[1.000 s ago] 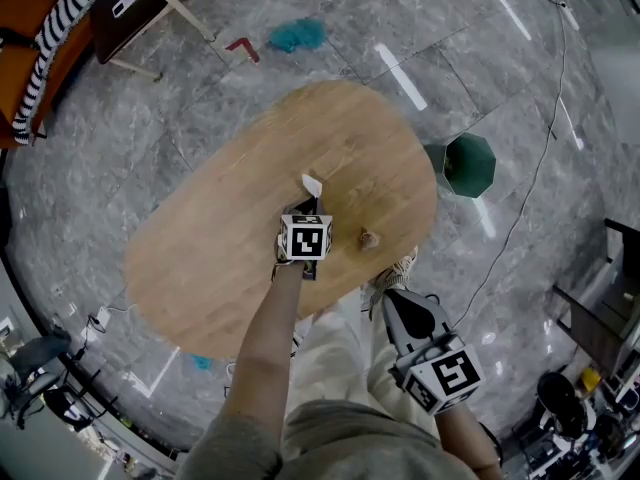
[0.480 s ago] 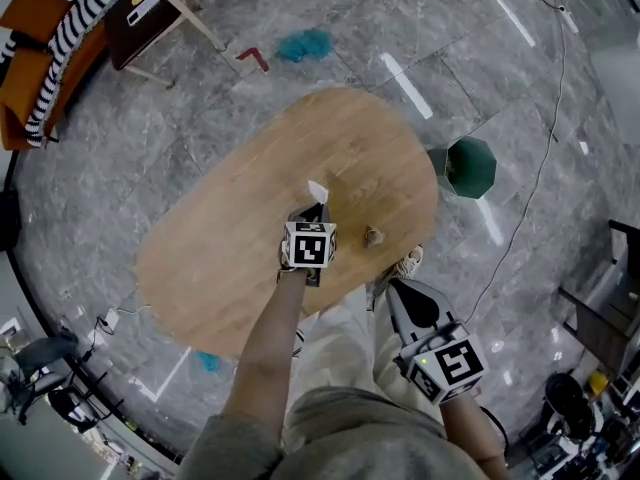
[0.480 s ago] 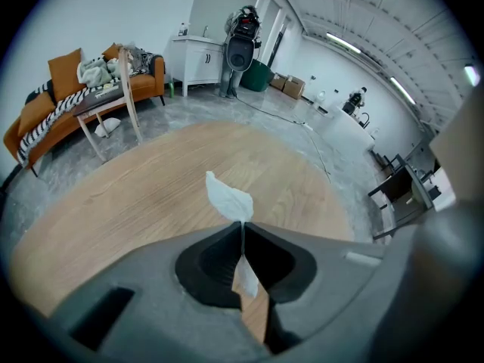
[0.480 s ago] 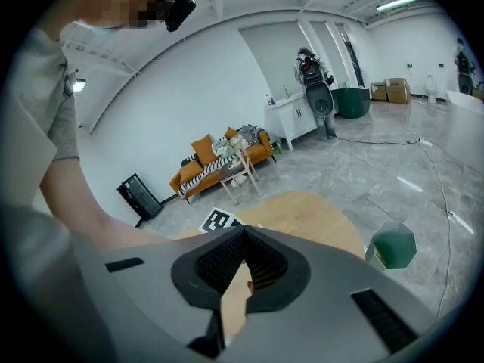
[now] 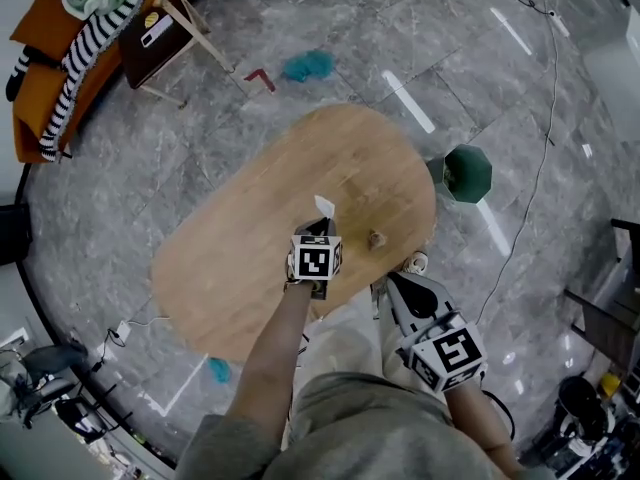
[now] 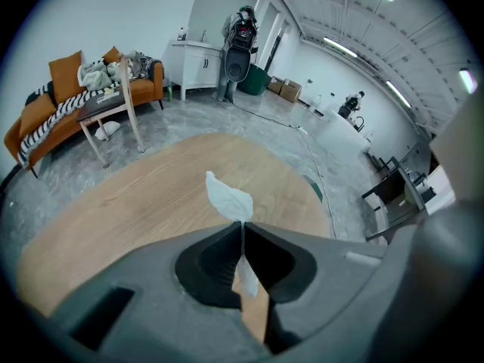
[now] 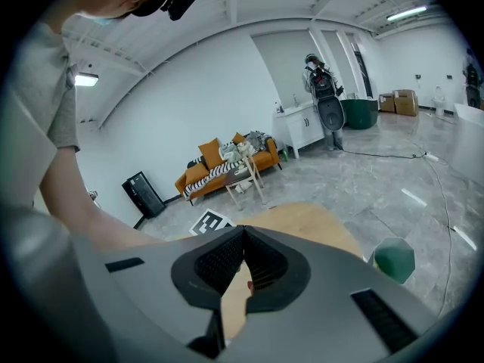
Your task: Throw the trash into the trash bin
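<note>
Paper scrap (image 5: 324, 206), clenched in the left gripper (image 5: 317, 230), has risen off the table (image 5: 230, 268), ready for the green bin (image 5: 467, 173) at right; right gripper (image 5: 398, 286) closed, empty.

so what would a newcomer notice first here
The white paper scrap pinched in the shut left gripper, above the oval wooden table. Then the green trash bin standing beside the table's right edge in the head view, and a small crumpled scrap lying on the tabletop.
</note>
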Demonstrator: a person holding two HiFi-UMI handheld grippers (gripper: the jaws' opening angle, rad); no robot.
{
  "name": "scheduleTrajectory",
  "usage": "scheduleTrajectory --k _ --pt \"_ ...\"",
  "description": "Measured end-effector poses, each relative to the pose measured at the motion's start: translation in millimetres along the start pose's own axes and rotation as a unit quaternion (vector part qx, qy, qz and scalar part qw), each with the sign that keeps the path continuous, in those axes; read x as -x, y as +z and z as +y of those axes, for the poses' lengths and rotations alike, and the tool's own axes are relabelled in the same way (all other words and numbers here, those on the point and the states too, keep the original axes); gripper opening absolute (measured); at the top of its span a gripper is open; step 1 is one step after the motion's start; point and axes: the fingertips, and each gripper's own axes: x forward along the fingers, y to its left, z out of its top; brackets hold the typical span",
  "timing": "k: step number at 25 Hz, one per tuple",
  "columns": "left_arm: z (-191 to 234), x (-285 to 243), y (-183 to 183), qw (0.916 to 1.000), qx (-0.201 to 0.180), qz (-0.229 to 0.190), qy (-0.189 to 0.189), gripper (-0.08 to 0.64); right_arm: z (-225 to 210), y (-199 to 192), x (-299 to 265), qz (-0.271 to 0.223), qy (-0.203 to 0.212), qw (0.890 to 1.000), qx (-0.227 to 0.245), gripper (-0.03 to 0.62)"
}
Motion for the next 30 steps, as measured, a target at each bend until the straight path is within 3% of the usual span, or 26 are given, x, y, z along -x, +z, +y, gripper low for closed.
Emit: scheduleTrajectory --k 13,30 --pt "-5 60 8 0.9996 0.015 -0.023 0.008 0.023 16 14 18 -0.011 0.009 0.999 0.036 0.008" --pt "-42 118 25 0.9978 -0.005 -0.057 -0.033 0.023 24 50 38 -0.04 -0.001 0.997 0.073 0.008"
